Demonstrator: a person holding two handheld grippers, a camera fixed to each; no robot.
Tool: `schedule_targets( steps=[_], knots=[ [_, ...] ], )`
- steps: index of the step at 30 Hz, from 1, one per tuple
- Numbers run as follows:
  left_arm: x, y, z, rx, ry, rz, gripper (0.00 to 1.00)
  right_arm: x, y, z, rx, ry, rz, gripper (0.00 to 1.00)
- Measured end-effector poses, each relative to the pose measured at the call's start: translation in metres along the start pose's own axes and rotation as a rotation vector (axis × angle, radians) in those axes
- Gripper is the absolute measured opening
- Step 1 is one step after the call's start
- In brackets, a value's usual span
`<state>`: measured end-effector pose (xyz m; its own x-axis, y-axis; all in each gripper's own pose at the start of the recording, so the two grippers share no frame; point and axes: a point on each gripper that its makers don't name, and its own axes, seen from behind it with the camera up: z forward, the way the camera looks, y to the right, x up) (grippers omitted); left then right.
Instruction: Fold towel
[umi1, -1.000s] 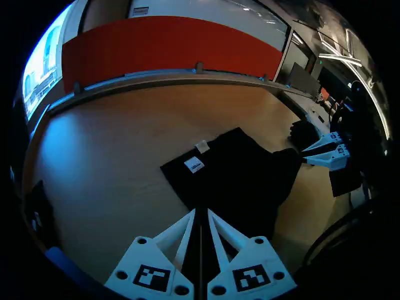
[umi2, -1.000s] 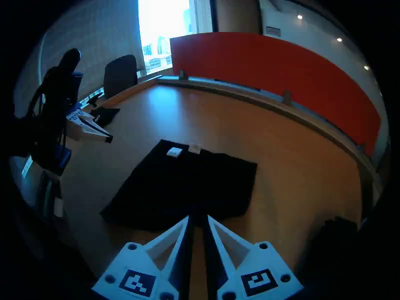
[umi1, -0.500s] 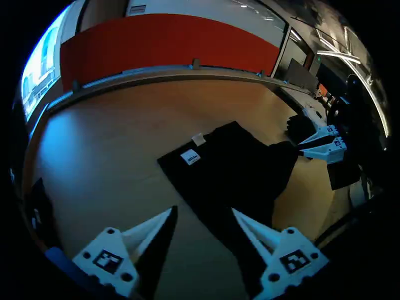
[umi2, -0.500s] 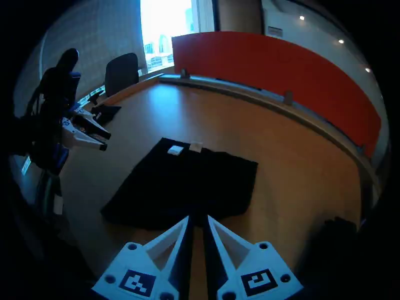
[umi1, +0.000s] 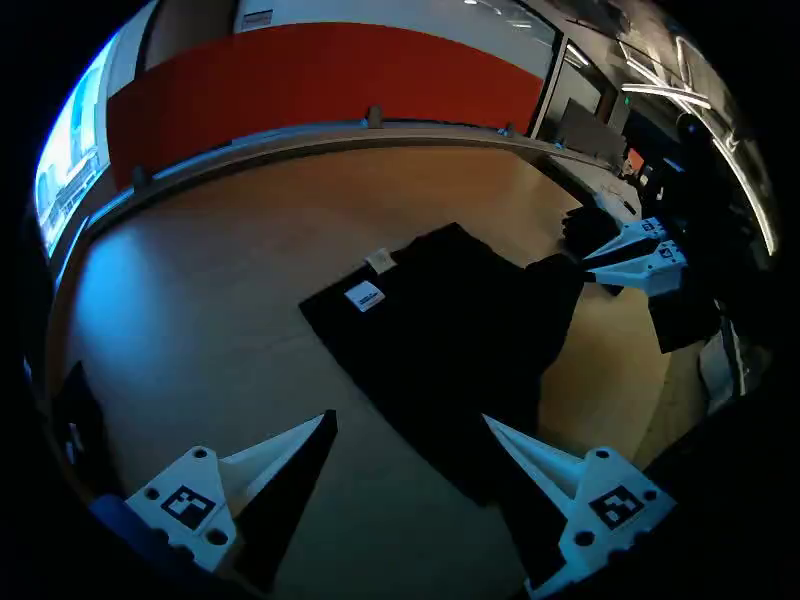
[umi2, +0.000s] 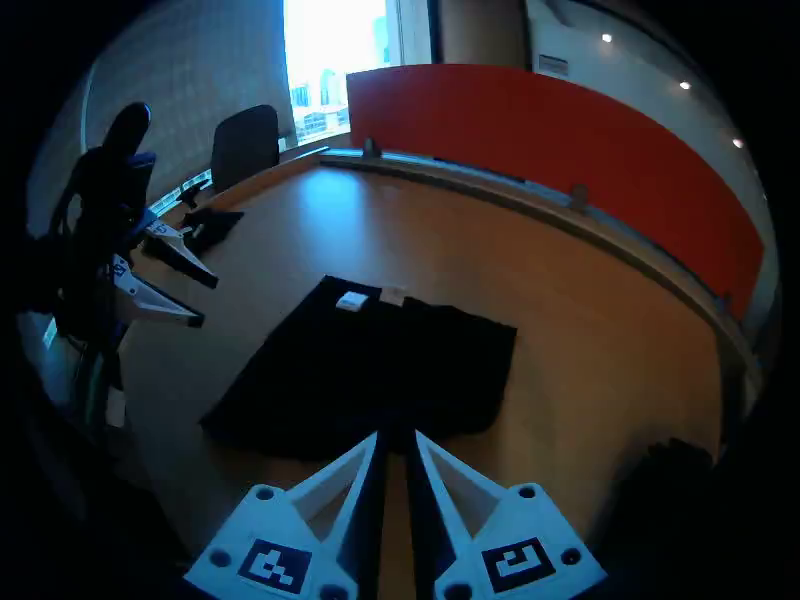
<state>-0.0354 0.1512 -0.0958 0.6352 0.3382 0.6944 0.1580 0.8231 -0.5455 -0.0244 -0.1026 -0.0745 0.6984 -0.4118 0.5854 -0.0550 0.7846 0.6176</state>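
A black towel (umi1: 450, 320) lies on the wooden table (umi1: 200, 300), with two small white labels (umi1: 365, 296) near its far corner. My left gripper (umi1: 408, 417) is open wide above the towel's near edge, nothing between its fingers. In the right gripper view it hangs open at the left (umi2: 207, 302), clear of the cloth. My right gripper (umi2: 393, 435) is shut on the near edge of the towel (umi2: 370, 370). In the left gripper view the right gripper (umi1: 592, 270) holds a slightly raised fold of cloth at the right.
A red partition (umi2: 560, 130) runs along the table's far edge. An office chair (umi2: 240, 145) stands by the bright window. A small dark item (umi2: 205, 222) lies on the table near the left gripper. A person's dark shape (umi1: 710, 200) stands behind the right gripper.
My left gripper has gone from shut on the towel's edge to wide open, letting the cloth go. The right gripper stays shut in place.
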Motion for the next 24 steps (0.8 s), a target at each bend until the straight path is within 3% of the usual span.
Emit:
schedule_targets(
  steps=[24],
  knots=[
    [-0.051, 0.048, -0.001, -0.071, -0.072, 0.086, 0.97, -0.003, 0.001, 0.0, 0.001, -0.007, -0.004, 0.12]
  ],
)
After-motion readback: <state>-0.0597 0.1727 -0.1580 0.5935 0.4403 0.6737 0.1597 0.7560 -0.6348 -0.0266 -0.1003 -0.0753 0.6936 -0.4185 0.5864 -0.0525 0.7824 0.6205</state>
